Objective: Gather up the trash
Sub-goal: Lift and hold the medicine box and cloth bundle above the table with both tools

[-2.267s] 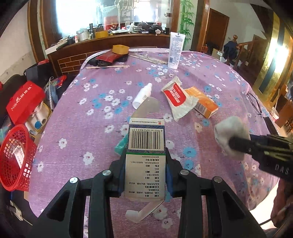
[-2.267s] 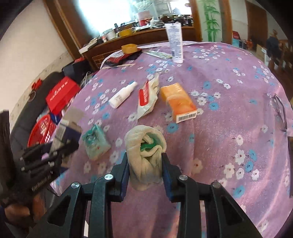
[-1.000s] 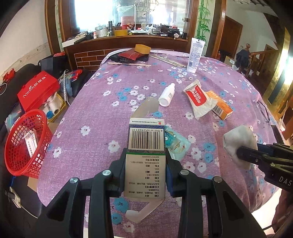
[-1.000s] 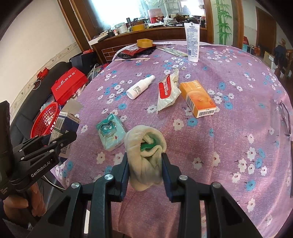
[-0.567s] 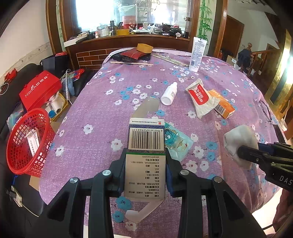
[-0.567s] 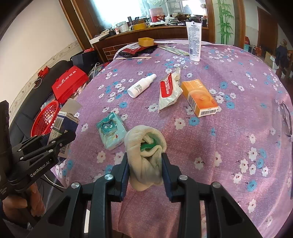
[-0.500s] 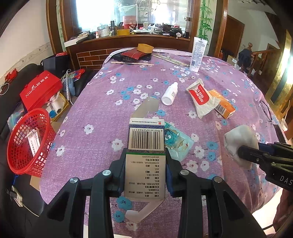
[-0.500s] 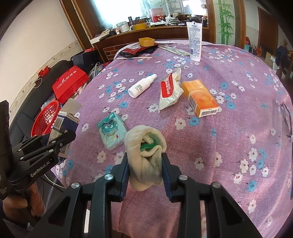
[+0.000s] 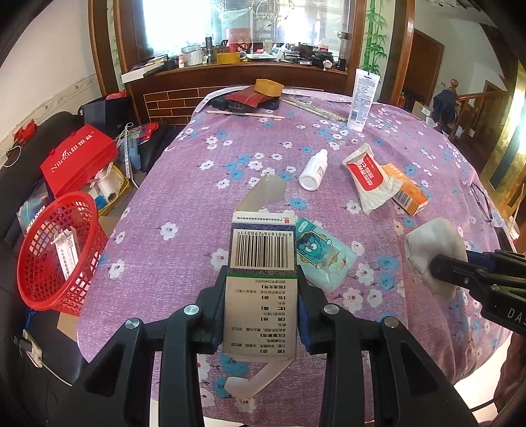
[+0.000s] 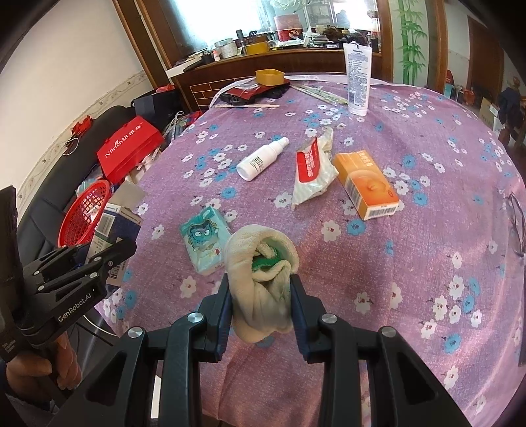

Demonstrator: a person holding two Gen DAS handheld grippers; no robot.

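A round bench (image 9: pixel 184 210) is filling the middle of the room, draped in a purple cloth with white and blue flowers; behind it a dark wooden counter (image 9: pixel 236 70) with a brick-patterned front is standing under a wide window (image 9: pixel 197 23) — bright daylight is pouring through and washing out the panes; painted bamboo (image 9: pixel 373 36) is climbing the wall beside the wooden frame; a white wall (image 9: pixel 42 56) with a patterned border strip is running along the left; a dark sofa (image 10: pixel 59 184) is sitting beneath it; to the right a brown door (image 9: pixel 424 65) is standing shut — beyond it a wooden stair railing (image 9: pixel 473 101) is catching warm light.
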